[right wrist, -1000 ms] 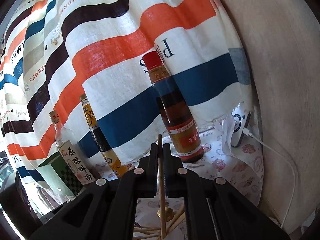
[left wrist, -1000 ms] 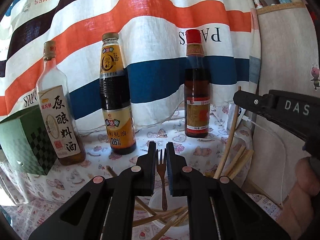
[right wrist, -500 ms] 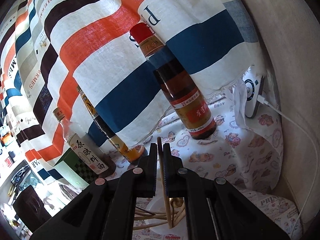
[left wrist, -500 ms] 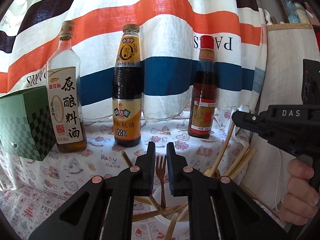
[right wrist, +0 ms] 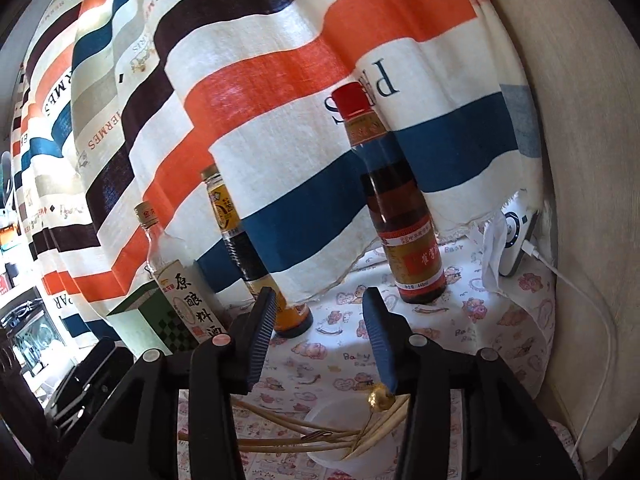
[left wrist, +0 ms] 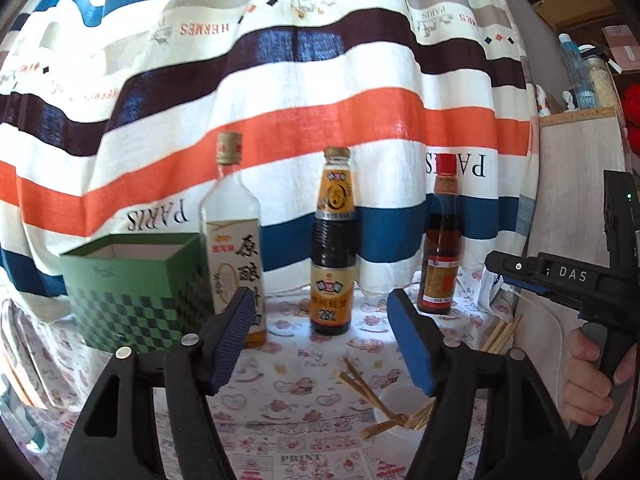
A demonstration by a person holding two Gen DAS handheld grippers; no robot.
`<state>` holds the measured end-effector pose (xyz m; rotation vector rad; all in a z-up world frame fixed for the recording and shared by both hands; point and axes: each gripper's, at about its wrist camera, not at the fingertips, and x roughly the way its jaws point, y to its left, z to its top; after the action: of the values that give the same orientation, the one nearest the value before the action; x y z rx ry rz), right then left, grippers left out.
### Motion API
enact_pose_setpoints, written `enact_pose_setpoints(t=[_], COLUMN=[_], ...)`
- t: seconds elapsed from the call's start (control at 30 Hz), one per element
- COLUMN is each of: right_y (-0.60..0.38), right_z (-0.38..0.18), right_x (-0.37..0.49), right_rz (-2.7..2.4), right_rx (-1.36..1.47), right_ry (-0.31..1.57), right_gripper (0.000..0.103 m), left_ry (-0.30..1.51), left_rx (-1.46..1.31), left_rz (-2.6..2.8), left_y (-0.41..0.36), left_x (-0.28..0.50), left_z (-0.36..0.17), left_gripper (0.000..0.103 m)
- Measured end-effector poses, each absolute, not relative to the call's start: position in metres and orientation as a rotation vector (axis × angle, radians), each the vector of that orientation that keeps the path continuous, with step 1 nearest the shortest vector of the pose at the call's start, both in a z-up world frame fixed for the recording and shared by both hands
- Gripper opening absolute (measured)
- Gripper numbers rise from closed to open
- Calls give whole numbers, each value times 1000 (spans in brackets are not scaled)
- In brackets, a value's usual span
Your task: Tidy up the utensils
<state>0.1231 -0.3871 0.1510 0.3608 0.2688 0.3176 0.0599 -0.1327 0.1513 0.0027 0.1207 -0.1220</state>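
My left gripper (left wrist: pixel 320 340) is opening, with nothing between its blue pads. It hangs above and behind a white cup (left wrist: pixel 400 408) that holds several wooden chopsticks (left wrist: pixel 362 386). My right gripper (right wrist: pixel 320 340) is opening too, and its jaws are empty. Just below it the same cup (right wrist: pixel 340 412) holds chopsticks (right wrist: pixel 288 444), a wooden fork (right wrist: pixel 316 436) and a gold-tipped utensil (right wrist: pixel 378 398) leaning by the right pad. In the left wrist view the right gripper (left wrist: pixel 504 266) shows from the side at the right, held by a hand (left wrist: pixel 588 380).
Three bottles stand along a striped curtain: a clear cooking-wine bottle (left wrist: pixel 232 240), a dark oyster-sauce bottle (left wrist: pixel 334 248) and a red-capped bottle (left wrist: pixel 440 248). A green chequered box (left wrist: pixel 136 296) stands at the left. A white charger (right wrist: pixel 516 240) with a cable lies at the right wall.
Both grippers went from shut to open. The left let go of the fork and drew back and up from the cup. The right let go of its chopstick, which now rests in the cup.
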Motion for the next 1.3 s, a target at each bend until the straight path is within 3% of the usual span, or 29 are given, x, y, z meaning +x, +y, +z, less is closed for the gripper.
enact_pose_setpoints(t=[0.1,0.33,0.43,0.57,0.7,0.87,1.3], right_y=[-369,-331,-319,-317,-313,-304,-282], right_z=[158,161,155,140,115,87,31], right_x=[109,64,45,25,17,18,26], right_rz=[335,314,281,239,179,162,241], right_rx=[322,217,140,111,99,85,61], right_ry=[253,199,178,192,213,236,249], right_gripper=[54,67,84,89,102,103,103], left_ry=[87,55,50,85,83,59,178], left_rx=[28,15,38,42,37,33,-29], left_rz=[-106,-74,-58,-75,-56,-70,-39], left_y=[-109,-50,-30,-14,-17,-22,-12], left_x=[43,20,14,12,13,9,-3], left_z=[162,168,161,146,136,130,55], left_gripper=[74,93,103,103,103,103,103])
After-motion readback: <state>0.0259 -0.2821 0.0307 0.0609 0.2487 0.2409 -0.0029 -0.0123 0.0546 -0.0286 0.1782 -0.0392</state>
